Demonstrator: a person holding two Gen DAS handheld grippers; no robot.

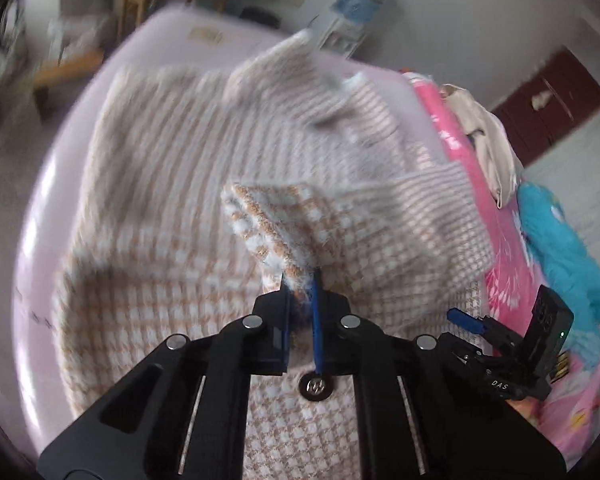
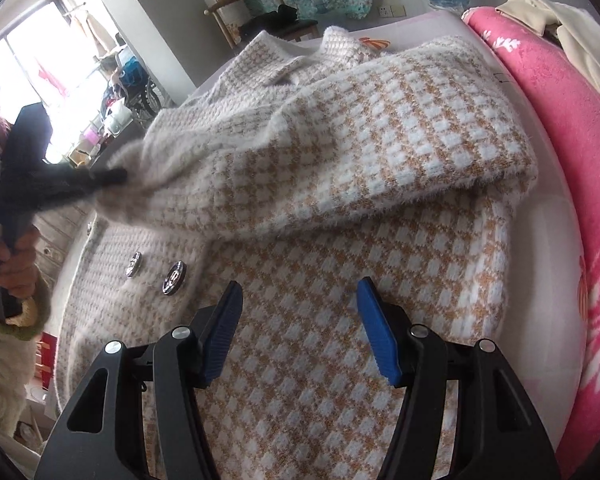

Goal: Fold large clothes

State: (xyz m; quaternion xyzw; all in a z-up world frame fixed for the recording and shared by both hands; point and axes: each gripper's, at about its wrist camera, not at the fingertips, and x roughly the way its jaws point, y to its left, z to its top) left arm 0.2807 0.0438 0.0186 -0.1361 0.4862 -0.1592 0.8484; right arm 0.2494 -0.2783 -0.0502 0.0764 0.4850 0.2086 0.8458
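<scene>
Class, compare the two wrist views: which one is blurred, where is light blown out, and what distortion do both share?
Left wrist view: the checked coat and room behind smear with motion blur, while the left gripper, shut on a cuff, stays sharp. Right wrist view: crisp weave, but the window is blown out. Both: fisheye bending, dark corners.

The left tongs (image 1: 300,280) are clamped on a bunched fold of the fuzzy tan-and-white houndstooth coat (image 1: 172,208), the blue pads (image 1: 318,320) pressed close with fabric between them. A metal button (image 1: 315,386) shows just below the pads. The coat lies spread over a pale pink sheet (image 1: 40,216), its far part blurred (a lifted flap, seemingly). At the right edge sit a bright pink blanket (image 1: 500,288), a cream garment (image 1: 484,132) and something fluffy and blue (image 1: 556,248). The right tongs (image 1: 466,320) show at lower right.
</scene>
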